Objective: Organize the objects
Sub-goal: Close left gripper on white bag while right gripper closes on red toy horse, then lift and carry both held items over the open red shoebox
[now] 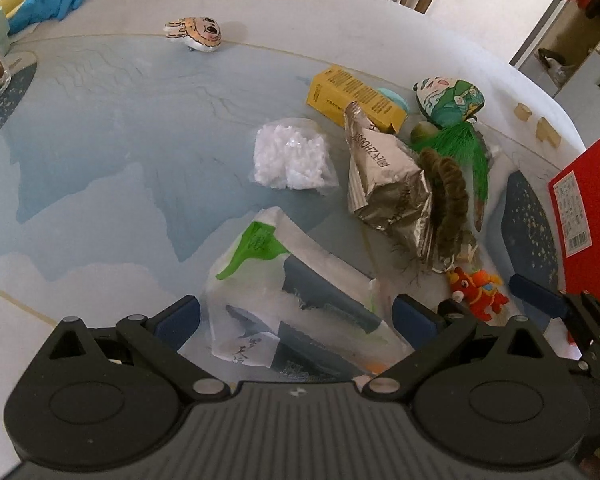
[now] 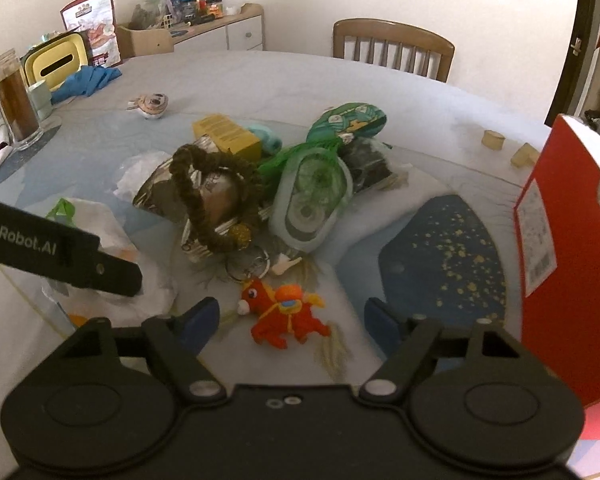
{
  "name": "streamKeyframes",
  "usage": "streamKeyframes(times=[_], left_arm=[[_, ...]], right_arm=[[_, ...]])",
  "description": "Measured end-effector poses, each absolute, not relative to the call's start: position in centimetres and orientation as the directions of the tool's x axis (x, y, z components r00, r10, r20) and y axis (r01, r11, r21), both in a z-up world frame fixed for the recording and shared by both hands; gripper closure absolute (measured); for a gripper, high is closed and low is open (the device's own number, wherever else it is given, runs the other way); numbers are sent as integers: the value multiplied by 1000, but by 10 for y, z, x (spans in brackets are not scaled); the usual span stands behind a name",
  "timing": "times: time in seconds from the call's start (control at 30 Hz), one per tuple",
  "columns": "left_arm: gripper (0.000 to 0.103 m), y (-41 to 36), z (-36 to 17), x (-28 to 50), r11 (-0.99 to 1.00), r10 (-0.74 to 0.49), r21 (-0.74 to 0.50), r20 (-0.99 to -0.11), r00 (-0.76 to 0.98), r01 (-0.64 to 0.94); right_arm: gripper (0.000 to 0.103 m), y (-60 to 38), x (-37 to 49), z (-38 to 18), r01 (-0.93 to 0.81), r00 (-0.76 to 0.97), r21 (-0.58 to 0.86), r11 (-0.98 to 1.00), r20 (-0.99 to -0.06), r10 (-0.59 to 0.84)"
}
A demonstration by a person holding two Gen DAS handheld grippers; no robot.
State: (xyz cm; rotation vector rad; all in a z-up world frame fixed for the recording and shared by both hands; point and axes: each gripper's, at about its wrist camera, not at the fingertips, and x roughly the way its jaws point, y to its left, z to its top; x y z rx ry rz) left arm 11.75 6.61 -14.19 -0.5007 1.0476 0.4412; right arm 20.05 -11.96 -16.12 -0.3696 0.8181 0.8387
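Note:
My left gripper (image 1: 296, 320) is open, its blue pads either side of a clear plastic bag (image 1: 284, 300) with green print and dark contents. My right gripper (image 2: 292, 324) is open around a small red toy horse (image 2: 284, 316) on the table, and neither pad touches it. Behind the horse lies a pile: a silver foil bag (image 2: 216, 192), a brown fuzzy loop (image 2: 188, 184), a green mesh packet (image 2: 312, 196) and a yellow box (image 2: 228, 132). A bag of white crystals (image 1: 290, 158) lies left of the foil bag. The left gripper's black body (image 2: 60, 256) enters the right wrist view from the left.
An open red box (image 2: 560, 240) stands at the right table edge. A rabbit-like toy (image 1: 196, 34), a blue cloth (image 1: 52, 0) and a glass jar (image 2: 14, 108) are at the far left. Two wooden blocks (image 2: 494, 140) lie far right. A chair (image 2: 392, 48) stands behind the table.

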Motion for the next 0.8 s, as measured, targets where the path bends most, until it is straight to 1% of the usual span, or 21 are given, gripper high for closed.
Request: streamKeyframes(times=[0.07, 0.13, 0.2, 0.23, 0.3, 0.33, 0.4, 0.43, 0.5, 0.67, 0.8], left_arm=[[1, 67, -142, 116, 810, 104, -182, -891, 441, -558], [5, 68, -141, 114, 811, 103, -188, -886, 452, -554], [14, 69, -140, 113, 818, 94, -198, -880, 465, -540], [15, 70, -140, 112, 820, 92, -201, -878, 470, -536], [22, 71, -139, 110, 821, 87, -210, -873, 479, -531], [24, 72, -139, 108, 822, 83, -216, -871, 485, -527], [31, 75, -139, 106, 821, 74, -230, -865, 497, -522], [33, 76, -139, 105, 821, 69, -237, -862, 502, -519], [38, 78, -139, 103, 826, 59, -247, -856, 513, -507], [49, 79, -137, 96, 840, 38, -263, -844, 535, -475], [53, 78, -134, 91, 856, 25, -264, -838, 545, -445]], right_arm=[[27, -118, 200, -162, -775, 399, 15, 632, -764, 507], [28, -118, 199, -163, -775, 402, 11, 632, -762, 507], [34, -117, 197, -163, -778, 406, 4, 628, -760, 507], [36, -117, 196, -162, -779, 405, 4, 627, -760, 509], [44, -116, 192, -162, -782, 407, -1, 623, -758, 510], [46, -116, 190, -161, -781, 410, -5, 624, -758, 507], [53, -116, 188, -161, -779, 413, -7, 627, -758, 505], [55, -116, 187, -160, -776, 417, -9, 631, -758, 502], [64, -118, 183, -159, -768, 422, -8, 641, -760, 495], [65, -124, 172, -157, -747, 439, -17, 665, -764, 473], [65, -131, 164, -151, -726, 453, -2, 688, -754, 475]])
